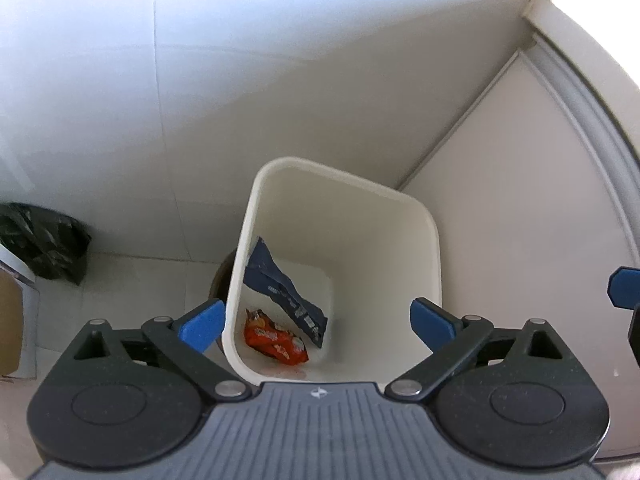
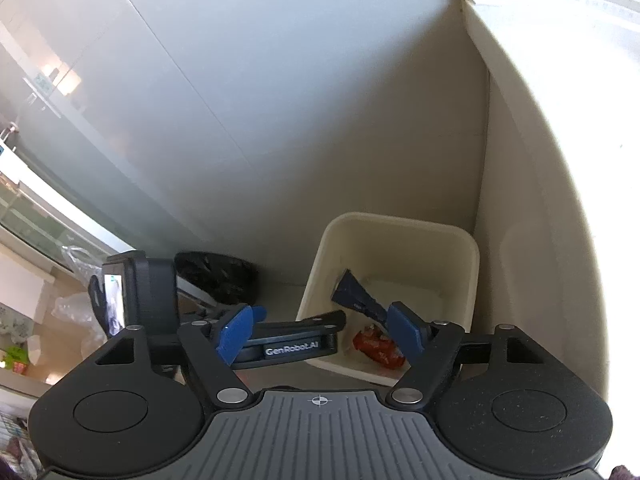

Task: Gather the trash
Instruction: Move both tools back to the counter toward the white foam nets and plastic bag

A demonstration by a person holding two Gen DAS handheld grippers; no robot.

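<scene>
Nearest to us, the left hand-held gripper (image 1: 316,320) hangs over a cream waste bin (image 1: 434,240) with its blue pads spread wide and nothing between them. The right hand-held gripper (image 2: 322,330) is beside it, jaws also apart and empty, looking down toward the same bin from the other side.

Below, on the bin's floor, lie two pieces of trash: a crumpled orange snack wrapper (image 1: 276,340) near the front wall, and a dark blue wrapper (image 1: 280,280) leaning up against the left wall, its lower end resting close to the orange one.

We judge both wrappers to be light, thin and crinkly, likely slippery film that folds under pressure. If either needed moving, a pinch across a creased edge or corner would hold better than a flat face.

Farther out, a black bin bag (image 1: 44,248) sits by the wall on the floor. The bin's near rim is cut off behind the gripper body, and the print on the wrappers is too blurred to read; more trash may lie hidden there.
</scene>
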